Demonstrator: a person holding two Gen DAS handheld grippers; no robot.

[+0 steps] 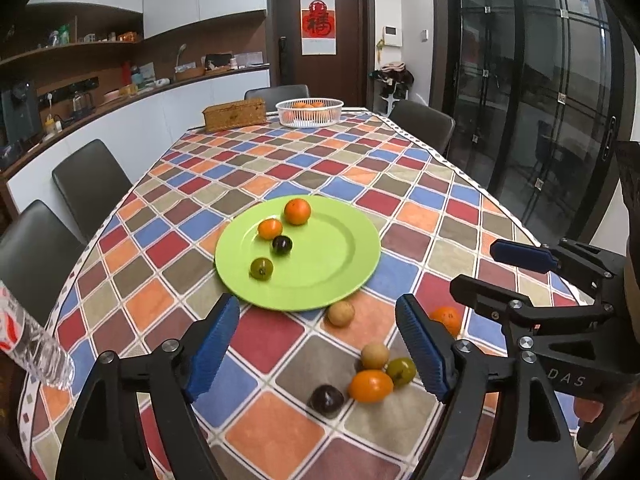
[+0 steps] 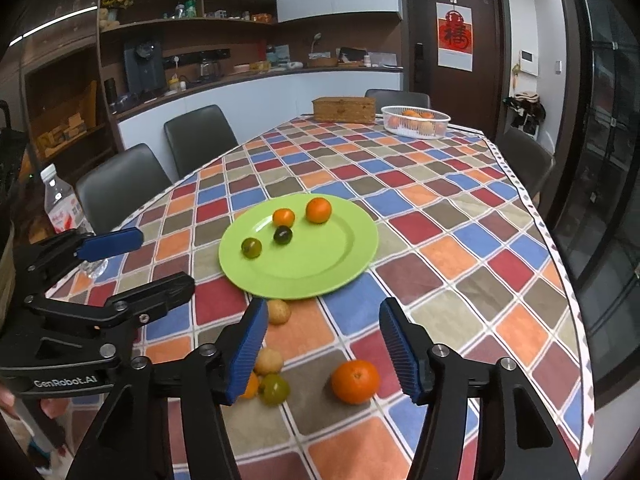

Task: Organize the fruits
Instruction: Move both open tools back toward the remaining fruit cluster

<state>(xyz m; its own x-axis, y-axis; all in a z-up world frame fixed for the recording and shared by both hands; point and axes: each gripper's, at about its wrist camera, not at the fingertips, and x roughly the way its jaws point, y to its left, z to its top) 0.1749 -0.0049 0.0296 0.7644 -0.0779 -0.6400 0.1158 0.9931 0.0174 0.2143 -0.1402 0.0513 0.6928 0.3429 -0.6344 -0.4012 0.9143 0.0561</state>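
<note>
The left hand-held gripper (image 1: 318, 346) tilts downward, jaws apart and empty. Beside it, the right hand-held gripper (image 2: 324, 346) slants downward too, jaws apart, gripping nothing.

Four fruits (image 1: 276, 240) lie on the plate (image 1: 340, 264) mid-table (image 1: 360, 168). Six loose fruits (image 1: 370, 364) lie before the plate. Basket (image 1: 310, 112) and box (image 1: 234, 114) stand at the far end.

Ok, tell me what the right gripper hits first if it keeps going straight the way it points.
Probably the bare tablecloth just short of the green plate. The right gripper is open and empty; the orange sits low between its fingers, likely below that line, though depth is unclear.
</note>
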